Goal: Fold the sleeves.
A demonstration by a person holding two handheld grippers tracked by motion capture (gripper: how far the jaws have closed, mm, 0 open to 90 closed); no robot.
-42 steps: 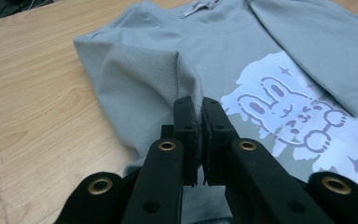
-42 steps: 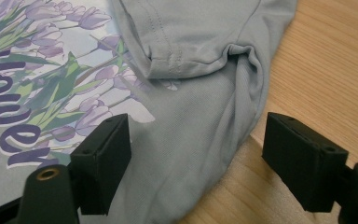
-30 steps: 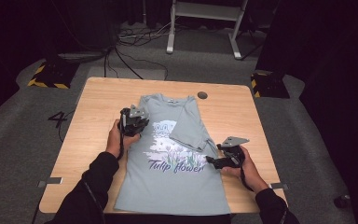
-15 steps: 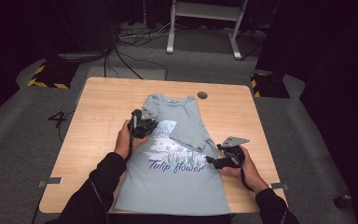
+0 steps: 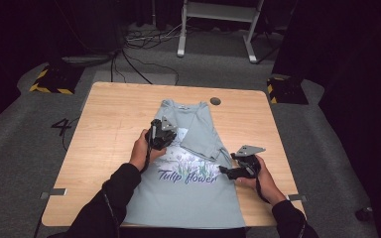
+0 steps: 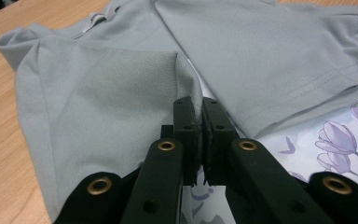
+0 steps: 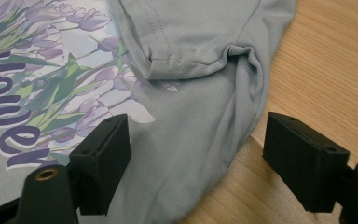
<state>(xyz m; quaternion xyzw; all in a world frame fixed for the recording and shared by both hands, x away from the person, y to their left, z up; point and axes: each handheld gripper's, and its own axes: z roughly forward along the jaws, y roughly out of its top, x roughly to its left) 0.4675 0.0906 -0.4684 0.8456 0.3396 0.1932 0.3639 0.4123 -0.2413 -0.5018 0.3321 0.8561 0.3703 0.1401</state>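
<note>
Grey T-shirt (image 5: 183,198) on tabletop (image 5: 114,124). Left tongs (image 6: 197,122) clamped on folded sleeve edge (image 6: 186,79); thin pinch, could slip mid-fold. Right tongs (image 7: 193,154) spread wide, gripping nothing; right side fold could spring back.

My wooden table (image 5: 114,129) has rounded corners; a small dark round disc (image 5: 215,101) sits near its far edge; grey carpet floor (image 5: 327,148) all around; a "4" mark (image 5: 61,126) on the floor left of the table; tape strips (image 5: 53,192) on the floor by the near corners; yellow-black striped pads (image 5: 52,82) at far left and far right; black cables (image 5: 129,59) trail behind; white frame legs (image 5: 218,25) stand at the back.
</note>
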